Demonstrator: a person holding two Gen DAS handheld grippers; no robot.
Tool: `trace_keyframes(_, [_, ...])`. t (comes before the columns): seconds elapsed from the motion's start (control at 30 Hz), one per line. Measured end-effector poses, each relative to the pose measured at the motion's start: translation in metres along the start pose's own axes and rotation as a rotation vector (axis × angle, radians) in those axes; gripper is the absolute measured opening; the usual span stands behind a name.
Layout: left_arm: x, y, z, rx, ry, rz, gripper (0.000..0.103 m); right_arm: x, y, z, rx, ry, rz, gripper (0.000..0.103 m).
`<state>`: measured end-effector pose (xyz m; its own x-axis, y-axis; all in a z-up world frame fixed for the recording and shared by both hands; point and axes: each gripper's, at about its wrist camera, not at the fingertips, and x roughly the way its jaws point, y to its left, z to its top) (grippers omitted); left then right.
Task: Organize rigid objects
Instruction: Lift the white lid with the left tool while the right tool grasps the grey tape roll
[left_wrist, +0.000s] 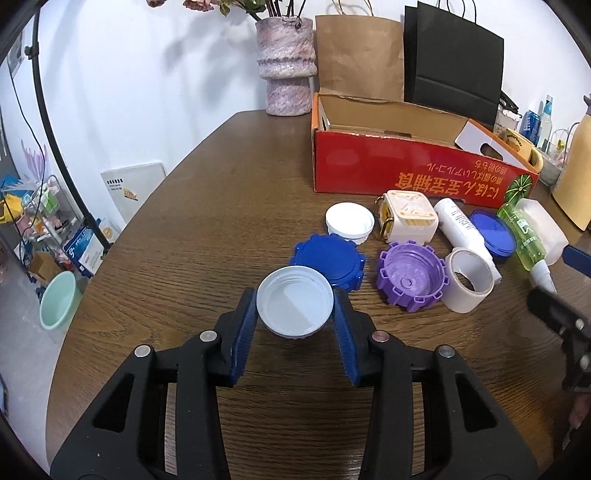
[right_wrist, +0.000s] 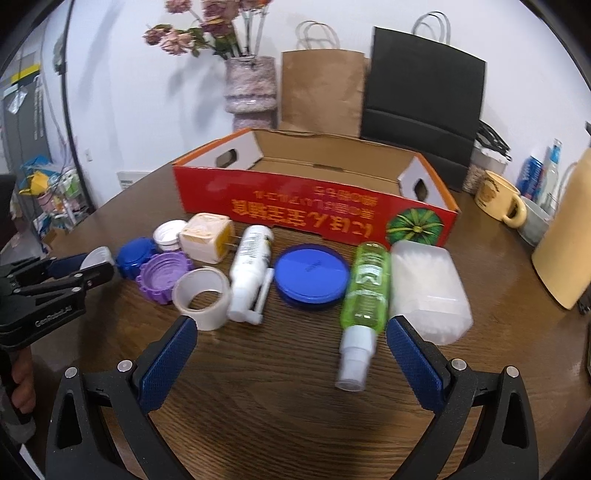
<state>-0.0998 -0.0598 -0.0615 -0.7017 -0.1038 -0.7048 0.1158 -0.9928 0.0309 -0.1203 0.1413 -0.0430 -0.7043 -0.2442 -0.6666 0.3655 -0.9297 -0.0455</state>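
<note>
Our left claw (left_wrist: 295, 310) pinches a white lid (left_wrist: 294, 303), open side up, above the table (left_wrist: 229, 206), just in front of the blue cap (left_wrist: 327, 260). Our right claw (right_wrist: 290, 360) stands spread wide, near the green spray bottle (right_wrist: 364, 291) before the red box (right_wrist: 314, 192).

Black plastic left gripper (left_wrist: 295, 332) and right gripper (right_wrist: 291, 363), each with ribbed blue pads (left_wrist: 242, 338), silver screws (left_wrist: 208, 335) and triangular cut-outs.

Right gripper (right_wrist: 288, 354) gapes wide near the green spray bottle (right_wrist: 364, 291).
</note>
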Motion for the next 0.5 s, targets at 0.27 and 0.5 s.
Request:
trace_keyframes(0.27, [-0.005, 0.003, 0.000, -0.014, -0.024, -0.003, 0.037, 0.008, 0.033, 0.008, -0.093, -0.028, 0.037, 0.103])
trace_keyframes(0.5, [-0.008, 0.005, 0.000, -0.022, -0.031, -0.018, 0.037, 0.025, 0.048, 0.013, -0.133, 0.004, 0.062, 0.082])
